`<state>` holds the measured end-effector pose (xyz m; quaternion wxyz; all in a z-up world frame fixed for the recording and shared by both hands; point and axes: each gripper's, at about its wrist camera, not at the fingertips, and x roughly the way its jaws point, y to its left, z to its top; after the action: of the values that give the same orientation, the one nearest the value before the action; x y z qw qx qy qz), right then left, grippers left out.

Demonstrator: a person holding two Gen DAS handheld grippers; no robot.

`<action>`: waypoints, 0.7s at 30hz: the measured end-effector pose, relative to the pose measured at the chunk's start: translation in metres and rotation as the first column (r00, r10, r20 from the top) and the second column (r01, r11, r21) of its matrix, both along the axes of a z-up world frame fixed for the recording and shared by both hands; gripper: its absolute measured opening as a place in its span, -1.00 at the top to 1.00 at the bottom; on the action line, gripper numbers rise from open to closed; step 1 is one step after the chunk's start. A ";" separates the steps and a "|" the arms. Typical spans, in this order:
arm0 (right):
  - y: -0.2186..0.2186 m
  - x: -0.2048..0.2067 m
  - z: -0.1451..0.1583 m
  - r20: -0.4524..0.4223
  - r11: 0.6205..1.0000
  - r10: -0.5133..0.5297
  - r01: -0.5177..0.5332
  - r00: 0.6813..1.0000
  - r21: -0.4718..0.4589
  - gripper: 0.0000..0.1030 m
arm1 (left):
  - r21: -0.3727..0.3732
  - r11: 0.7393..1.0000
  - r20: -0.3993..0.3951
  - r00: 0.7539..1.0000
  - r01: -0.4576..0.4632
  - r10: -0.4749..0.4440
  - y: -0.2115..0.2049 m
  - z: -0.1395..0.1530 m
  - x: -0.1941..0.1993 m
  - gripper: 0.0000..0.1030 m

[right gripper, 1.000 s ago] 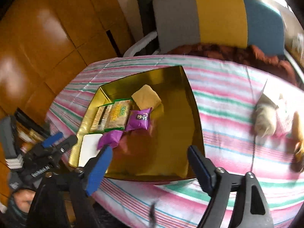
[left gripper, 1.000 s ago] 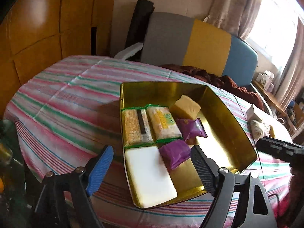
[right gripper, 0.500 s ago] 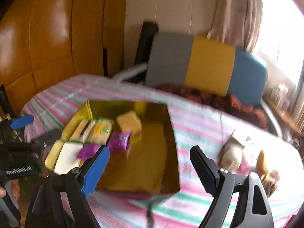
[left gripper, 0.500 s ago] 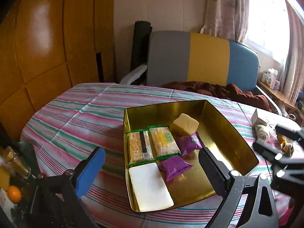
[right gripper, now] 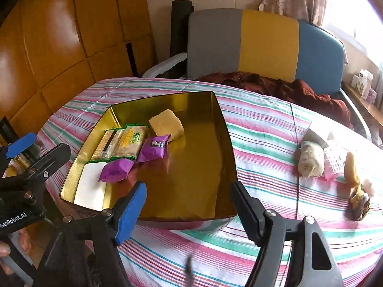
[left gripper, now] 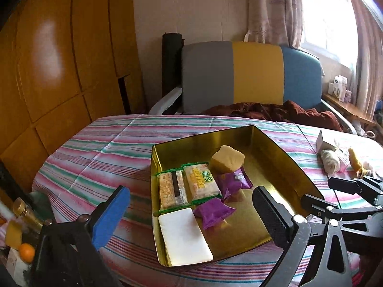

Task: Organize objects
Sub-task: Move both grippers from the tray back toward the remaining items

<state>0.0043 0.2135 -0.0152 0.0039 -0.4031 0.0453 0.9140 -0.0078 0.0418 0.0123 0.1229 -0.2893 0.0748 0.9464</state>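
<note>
Left gripper [left gripper: 189, 212]: hovering at six o'clock, fingers spread wide, grasping nothing. Right gripper [right gripper: 189, 203]: likewise spread and empty, hanging over the near rim of the gold tin [right gripper: 222, 129].

Tin contents, near to far, all lying in its left half: white flat block [left gripper: 183, 235] sitting in the near corner; purple packet [left gripper: 213, 211] just beside it; two green-edged cracker packs [left gripper: 189, 185] lying side by side; second purple packet [left gripper: 233, 181]; yellow wrapped cake [left gripper: 227, 159] resting farthest in.

Striped tablecloth [left gripper: 100, 157]: at three o'clock, well apart from the tin, cream sock roll [right gripper: 311, 159] and pink item [right gripper: 334, 163] lying together.

Tricolour chair [left gripper: 251, 71]: standing at twelve o'clock.
</note>
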 end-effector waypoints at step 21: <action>0.079 0.015 0.007 -0.012 0.987 -0.158 0.158 0.987 -0.024 -0.44 | -0.102 0.989 -0.031 0.993 0.111 -0.114 0.044 0.005 0.014 -0.99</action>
<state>0.0188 0.2922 -0.0081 0.0713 -0.3917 0.0878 0.9131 0.0062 0.0858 0.0172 0.1600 -0.2731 0.1405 0.9381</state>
